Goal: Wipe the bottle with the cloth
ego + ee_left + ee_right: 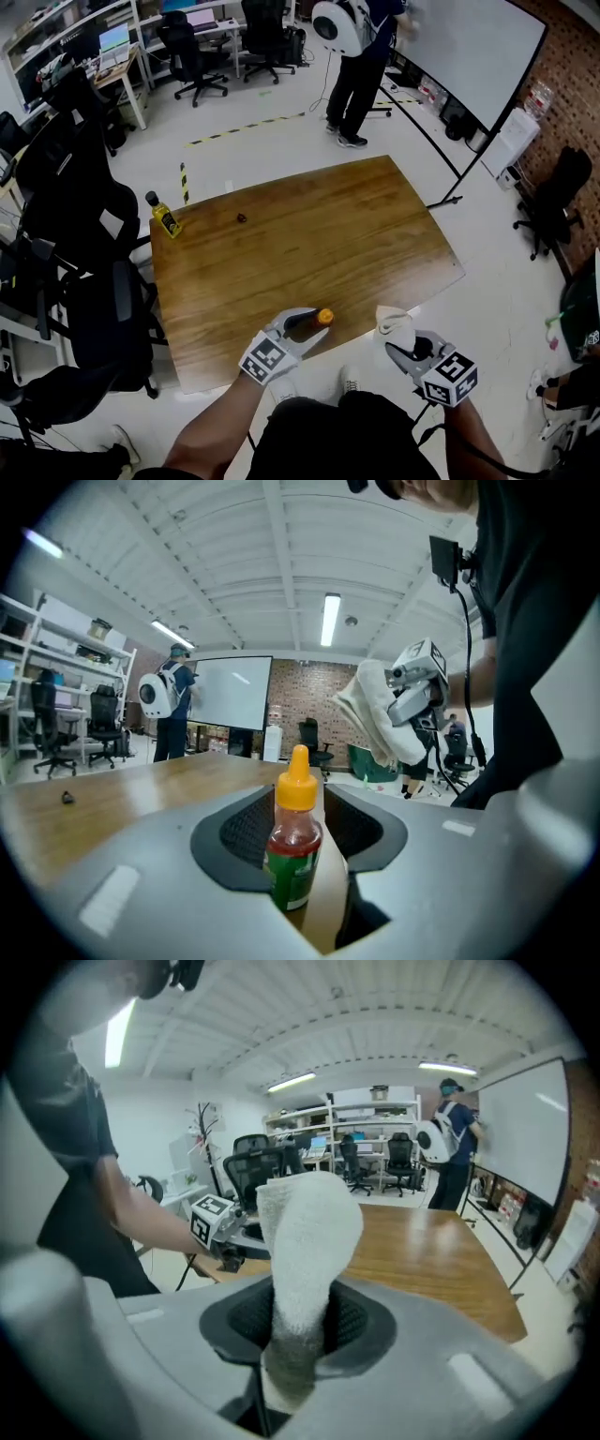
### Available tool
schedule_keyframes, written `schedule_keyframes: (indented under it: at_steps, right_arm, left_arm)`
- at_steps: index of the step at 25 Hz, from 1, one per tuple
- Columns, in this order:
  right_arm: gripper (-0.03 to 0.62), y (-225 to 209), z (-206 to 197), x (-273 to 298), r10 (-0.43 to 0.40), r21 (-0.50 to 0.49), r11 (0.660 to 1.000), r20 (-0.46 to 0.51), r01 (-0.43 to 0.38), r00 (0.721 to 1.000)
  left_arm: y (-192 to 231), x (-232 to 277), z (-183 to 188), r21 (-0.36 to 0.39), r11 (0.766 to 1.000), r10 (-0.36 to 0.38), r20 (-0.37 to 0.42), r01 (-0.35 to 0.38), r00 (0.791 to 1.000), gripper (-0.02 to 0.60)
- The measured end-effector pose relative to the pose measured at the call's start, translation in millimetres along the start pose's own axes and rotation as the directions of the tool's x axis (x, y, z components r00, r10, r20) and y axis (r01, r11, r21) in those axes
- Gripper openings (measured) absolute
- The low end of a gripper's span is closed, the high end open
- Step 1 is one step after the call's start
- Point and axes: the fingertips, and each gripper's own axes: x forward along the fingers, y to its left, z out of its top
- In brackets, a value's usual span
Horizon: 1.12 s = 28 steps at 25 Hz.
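Observation:
A small sauce bottle [294, 841] with an orange cap, red contents and a green label stands upright between the jaws of my left gripper [305, 330], near the front edge of the wooden table [309, 234]. A strip of wood shows between the bottle and the right jaw, so the pads do not clamp it. In the head view its orange cap [324, 316] pokes out past the jaws. My right gripper [398, 349] hovers off the table's front right corner, shut on a white cloth [305, 1241] that sticks up from its jaws. The cloth [380, 719] hangs to the right of the bottle, apart from it.
A yellow bottle [165, 217] stands at the table's far left corner, a small dark object [241, 217] lies nearby. Black office chairs [84, 244] crowd the left side. A person with a white backpack [342, 28] stands by a whiteboard [469, 47] beyond the table.

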Motion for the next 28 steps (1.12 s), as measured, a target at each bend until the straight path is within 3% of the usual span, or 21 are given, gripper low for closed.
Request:
schedule_keyframes:
  at_steps: [5, 8, 10, 14, 16, 18, 21, 26, 28]
  right_arm:
    - [0.078, -2.4, -3.9, -17.4, 0.078, 0.171, 0.980, 0.128, -0.099, 0.989]
    - [0.078, -1.6, -14.4, -22.0, 0.140, 0.223, 0.959, 0.171, -0.177, 0.975]
    - [0.078, -0.4, -18.9, -31.5, 0.193, 0.227, 0.945, 0.193, -0.235, 0.962]
    - [0.078, -7.0, -30.9, -56.2, 0.284, 0.180, 0.929, 0.216, -0.324, 0.934]
    - [0.078, -9.8, -42.7, -65.4, 0.323, 0.183, 0.914, 0.215, -0.363, 0.922]
    - [0.078, -7.5, -54.2, -76.9, 0.366, 0.188, 0.895, 0.208, -0.404, 0.907]
    - [0.078, -0.4, -67.9, -92.9, 0.421, 0.163, 0.877, 0.190, -0.452, 0.887]
    - [0.078, 6.0, -77.3, -111.2, 0.456, 0.145, 0.864, 0.175, -0.481, 0.872]
    - [0.077, 5.5, -76.5, -115.5, 0.452, 0.128, 0.870, 0.178, -0.476, 0.874]
  left_arm:
    - [-15.8, -44.9, 23.2, -0.151, 0.980, 0.141, 0.063, -0.130, 0.988, 0.185]
    - [-37.4, -66.6, 34.7, -0.221, 0.949, 0.242, 0.064, -0.223, 0.968, 0.101]
    - [-53.5, -77.0, 40.1, -0.286, 0.905, 0.339, 0.043, -0.314, 0.940, 0.023]
    - [-93.4, -81.6, 36.2, -0.444, 0.760, 0.514, -0.036, -0.474, 0.857, 0.015]
    - [-118.8, -77.2, 33.6, -0.491, 0.705, 0.560, -0.060, -0.513, 0.826, 0.015]
    - [-147.5, -70.2, 37.1, -0.520, 0.672, 0.594, -0.047, -0.527, 0.803, 0.017]
    - [-186.6, -60.0, 43.1, -0.544, 0.644, 0.629, -0.024, -0.538, 0.777, 0.015]
    - [-220.8, -61.5, 43.5, -0.600, 0.587, 0.655, -0.043, -0.544, 0.754, 0.015]
    - [-221.4, -66.6, 46.8, -0.613, 0.577, 0.661, -0.039, -0.540, 0.750, 0.015]
